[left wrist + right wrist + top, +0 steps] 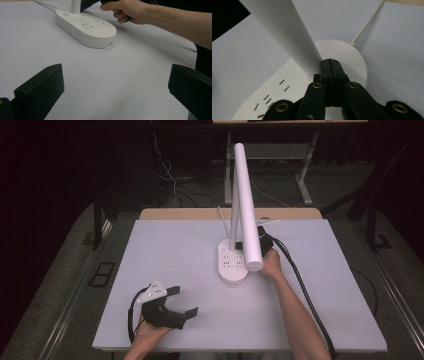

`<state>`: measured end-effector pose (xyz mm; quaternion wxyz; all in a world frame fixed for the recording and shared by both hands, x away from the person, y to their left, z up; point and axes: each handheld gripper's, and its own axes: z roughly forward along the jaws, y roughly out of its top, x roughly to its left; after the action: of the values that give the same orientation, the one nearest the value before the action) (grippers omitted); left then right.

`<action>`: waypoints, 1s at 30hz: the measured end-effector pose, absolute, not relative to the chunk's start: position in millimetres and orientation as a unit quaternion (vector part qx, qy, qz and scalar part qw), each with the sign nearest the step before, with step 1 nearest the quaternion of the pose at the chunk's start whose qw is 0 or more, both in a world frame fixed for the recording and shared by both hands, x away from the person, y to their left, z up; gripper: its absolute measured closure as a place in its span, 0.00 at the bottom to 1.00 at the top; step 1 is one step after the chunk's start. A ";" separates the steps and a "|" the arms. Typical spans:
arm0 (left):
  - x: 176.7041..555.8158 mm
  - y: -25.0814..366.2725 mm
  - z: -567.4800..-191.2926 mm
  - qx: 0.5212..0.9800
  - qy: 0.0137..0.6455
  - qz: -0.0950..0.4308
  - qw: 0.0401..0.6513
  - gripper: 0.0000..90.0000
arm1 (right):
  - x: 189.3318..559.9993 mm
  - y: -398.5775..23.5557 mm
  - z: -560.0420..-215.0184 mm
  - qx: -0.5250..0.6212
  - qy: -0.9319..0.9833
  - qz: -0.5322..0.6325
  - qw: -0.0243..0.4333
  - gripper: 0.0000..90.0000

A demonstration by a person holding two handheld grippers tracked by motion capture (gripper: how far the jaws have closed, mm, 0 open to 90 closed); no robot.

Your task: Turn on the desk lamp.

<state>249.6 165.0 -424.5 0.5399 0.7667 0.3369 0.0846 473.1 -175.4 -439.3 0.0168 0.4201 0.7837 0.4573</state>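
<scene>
A white desk lamp stands mid-table on an oval base point(231, 266) with socket slots. Its long tube head point(246, 205) leans toward me. My right gripper point(330, 61) is shut, with nothing between its jaws. Its tips rest against the foot of the lamp post point(287, 32), above the base point(348, 53). In the high view the right gripper point(239, 245) sits partly behind the lamp head. My left gripper point(184, 301) lies open at the front left, well apart from the lamp. The left gripper point(115, 85) has bare table between its jaws, and the base point(85, 27) lies beyond.
The white table top point(175, 245) spreads around the lamp. A thin white cord point(367, 22) runs from the base toward the far edge. A small button point(66, 13) sits on the base near the post. The right gripper's thick black cable point(305, 290) trails along the forearm.
</scene>
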 end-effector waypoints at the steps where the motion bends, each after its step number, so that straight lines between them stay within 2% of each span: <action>1: 249.6 165.0 -424.5 0.767 0.337 0.085 0.540 0.00 | 473.1 -175.4 -439.3 0.420 0.784 0.457 0.017 1.00; 30: 250.5 166.3 -424.8 0.765 0.340 0.085 0.540 0.00 | 468.5 -183.4 -432.4 0.422 0.786 0.451 0.024 1.00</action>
<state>250.5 166.3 -424.8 0.5400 0.7651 0.3402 0.0851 468.5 -183.4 -432.4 0.0245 0.4218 0.7860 0.4514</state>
